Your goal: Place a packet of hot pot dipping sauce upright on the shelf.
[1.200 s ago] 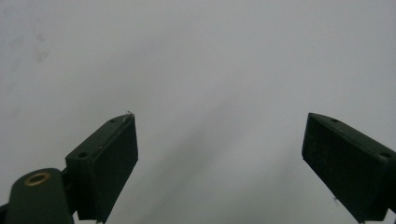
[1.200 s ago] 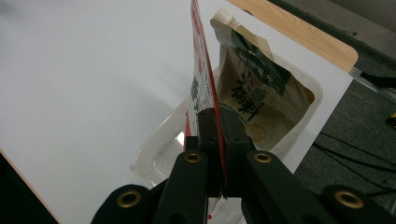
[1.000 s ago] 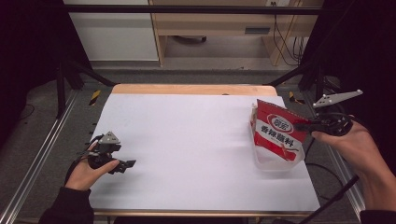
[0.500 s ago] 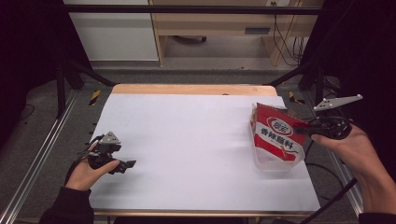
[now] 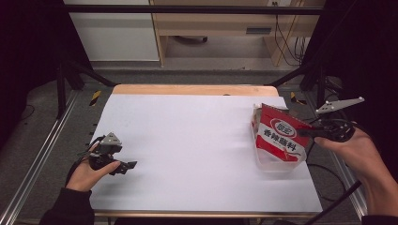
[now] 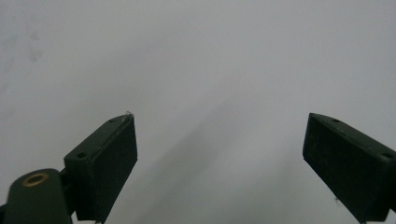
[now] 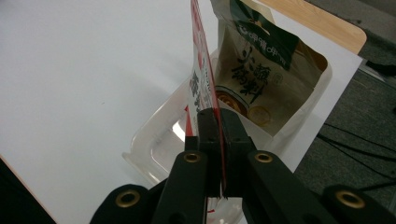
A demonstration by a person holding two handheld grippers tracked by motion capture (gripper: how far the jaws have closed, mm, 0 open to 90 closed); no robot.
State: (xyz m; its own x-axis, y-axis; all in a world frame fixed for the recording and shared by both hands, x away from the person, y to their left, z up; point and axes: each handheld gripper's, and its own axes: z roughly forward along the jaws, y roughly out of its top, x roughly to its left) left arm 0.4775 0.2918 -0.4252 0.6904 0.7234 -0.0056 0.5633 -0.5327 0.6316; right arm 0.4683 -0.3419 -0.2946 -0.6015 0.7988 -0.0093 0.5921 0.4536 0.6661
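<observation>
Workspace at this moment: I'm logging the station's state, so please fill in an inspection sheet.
Surface: white tabletop, wooden strip along its far edge.
Job's things: red packet upright over a clear plastic tray; tan and green packet standing in the tray.
Clutter: nothing seen.
Grippers: right tongs shut on the red packet's edge; left tongs open, nothing between them.
Cables: black cable trailing off the table's right corner.
Surroundings: metal rails, wooden furniture beyond the table.
</observation>
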